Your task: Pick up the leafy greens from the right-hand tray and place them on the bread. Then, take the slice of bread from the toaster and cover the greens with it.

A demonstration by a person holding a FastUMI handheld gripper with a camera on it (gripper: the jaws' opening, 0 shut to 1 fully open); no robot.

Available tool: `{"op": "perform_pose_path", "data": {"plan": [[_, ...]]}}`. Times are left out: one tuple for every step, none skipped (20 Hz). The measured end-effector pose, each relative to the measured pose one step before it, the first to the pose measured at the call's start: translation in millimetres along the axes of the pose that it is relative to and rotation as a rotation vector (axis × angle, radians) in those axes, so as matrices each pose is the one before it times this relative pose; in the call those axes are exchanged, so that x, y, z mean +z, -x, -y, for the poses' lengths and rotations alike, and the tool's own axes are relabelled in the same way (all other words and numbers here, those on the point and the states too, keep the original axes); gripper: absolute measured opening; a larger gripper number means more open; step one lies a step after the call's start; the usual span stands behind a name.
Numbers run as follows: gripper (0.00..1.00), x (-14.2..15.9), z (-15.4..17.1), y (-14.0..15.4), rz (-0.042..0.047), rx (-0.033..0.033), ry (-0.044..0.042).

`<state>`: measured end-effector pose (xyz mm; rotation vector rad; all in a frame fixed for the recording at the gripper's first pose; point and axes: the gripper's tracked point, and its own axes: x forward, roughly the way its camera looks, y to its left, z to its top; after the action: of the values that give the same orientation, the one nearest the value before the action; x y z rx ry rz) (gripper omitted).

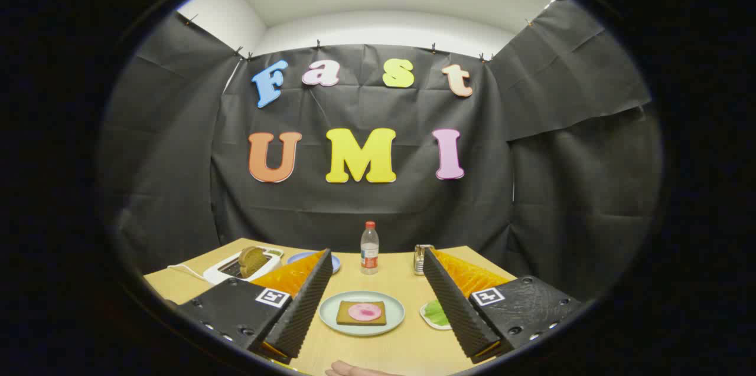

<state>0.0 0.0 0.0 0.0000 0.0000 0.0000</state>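
Wide-open, empty claw (375, 258) frames the bread (361, 313); leafy greens (436, 312) touch its right finger.

The gripper (375, 293) is seen as two broad fingers (304, 305) set wide apart. Each finger is faced on its inner side with a black pad ribbed in fine ridges. The upper surfaces are covered in translucent orange material with a pebbled texture, tapering to a point at the tips. Behind these, matte black housings are mounted, each marked with a square black-and-white fiducial tag. Small round screw heads are set along the housings' outer edges. Part of a hand (354, 370) is visible just below the fingers; no sleeve can be made out.
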Motion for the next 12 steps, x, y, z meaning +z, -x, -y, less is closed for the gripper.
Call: {"op": "perform_pose_path", "data": {"plan": [[0.96, -0.45, -0.71, 0.24, -0.00448, 0.00387, -0.0046], [0.95, -1.52, -1.17, -0.66, -0.00355, 0.00298, -0.00304], [0.95, -0.65, 0.11, 0.24, -0.00308, 0.00065, -0.00257], [0.95, 0.08, 0.01, 0.2, -0.00184, 0.00272, -0.00188], [0.96, 0.65, -0.85, -0.24, -0.00177, 0.00378, -0.00182], [0.96, -0.67, 0.51, 0.2, -0.00042, -0.00003, -0.00436], [0.96, 0.69, 0.26, 0.31, 0.00053, 0.00133, -0.00095], [0.96, -0.98, -0.15, -0.18, -0.00386, -0.0001, -0.00051], [0.96, -0.46, -0.06, -0.38, -0.00436, 0.00319, -0.00003], [0.96, -0.71, 0.02, -0.41, -0.00333, 0.0039, 0.00038], [0.95, -1.2, 1.48, 0.33, -0.00709, 0.00154, -0.00341], [0.96, -1.23, 3.57, -0.53, -0.00258, -0.0053, -0.00596]]}}
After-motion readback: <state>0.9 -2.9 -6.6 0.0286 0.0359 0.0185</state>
